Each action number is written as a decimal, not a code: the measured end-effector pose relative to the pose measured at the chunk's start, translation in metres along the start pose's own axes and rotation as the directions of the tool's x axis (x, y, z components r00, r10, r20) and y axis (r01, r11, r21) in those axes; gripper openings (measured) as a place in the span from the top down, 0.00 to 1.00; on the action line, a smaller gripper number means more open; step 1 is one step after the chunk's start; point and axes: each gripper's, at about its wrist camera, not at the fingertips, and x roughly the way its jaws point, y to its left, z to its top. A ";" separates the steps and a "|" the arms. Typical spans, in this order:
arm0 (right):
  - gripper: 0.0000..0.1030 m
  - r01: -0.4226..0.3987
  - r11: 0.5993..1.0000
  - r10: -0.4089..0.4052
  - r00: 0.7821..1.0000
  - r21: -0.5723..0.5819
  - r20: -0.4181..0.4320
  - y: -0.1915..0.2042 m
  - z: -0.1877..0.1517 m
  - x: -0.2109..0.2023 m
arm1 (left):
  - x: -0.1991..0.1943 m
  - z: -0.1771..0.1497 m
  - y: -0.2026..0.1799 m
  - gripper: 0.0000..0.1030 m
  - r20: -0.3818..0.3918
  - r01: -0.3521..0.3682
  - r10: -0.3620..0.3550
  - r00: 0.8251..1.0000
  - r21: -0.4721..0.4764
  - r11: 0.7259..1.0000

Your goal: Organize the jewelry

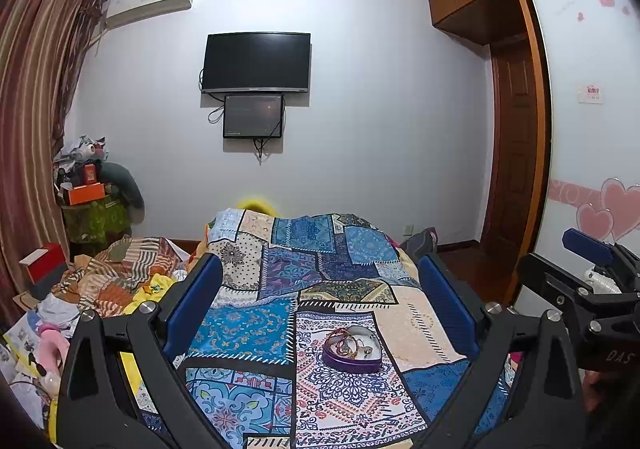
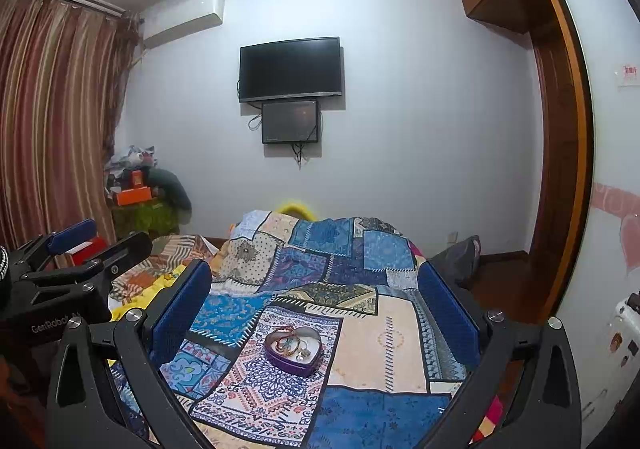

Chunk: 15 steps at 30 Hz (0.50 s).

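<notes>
Above patchwork bedspread point(image 1: 256, 329), both grippers wide apart, empty.

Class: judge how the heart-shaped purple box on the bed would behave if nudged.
The heart-shaped box looks low and flat-bottomed, so it probably slides, not rolls. The soft patchwork quilt may make it tilt. The loose bracelets inside would likely shift.

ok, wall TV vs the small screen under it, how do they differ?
The TV is larger and wider; the small screen is more compact and hangs directly below it. The TV's face is plain black; the small screen looks greyer, with a faint glow. Cables dangle around the small screen. Both are wall-mounted and look off.
</notes>
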 end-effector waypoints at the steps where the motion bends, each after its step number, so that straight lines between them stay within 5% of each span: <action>1: 0.01 0.001 1.000 -0.001 1.000 -0.001 0.001 0.000 0.000 0.000 | 0.000 0.000 0.000 0.04 0.000 0.000 0.000 1.000 0.000 1.000; 15: 0.01 0.005 1.000 -0.005 1.000 -0.005 -0.001 -0.001 0.000 0.000 | -0.001 0.001 -0.004 0.04 -0.003 0.018 -0.018 1.000 0.003 1.000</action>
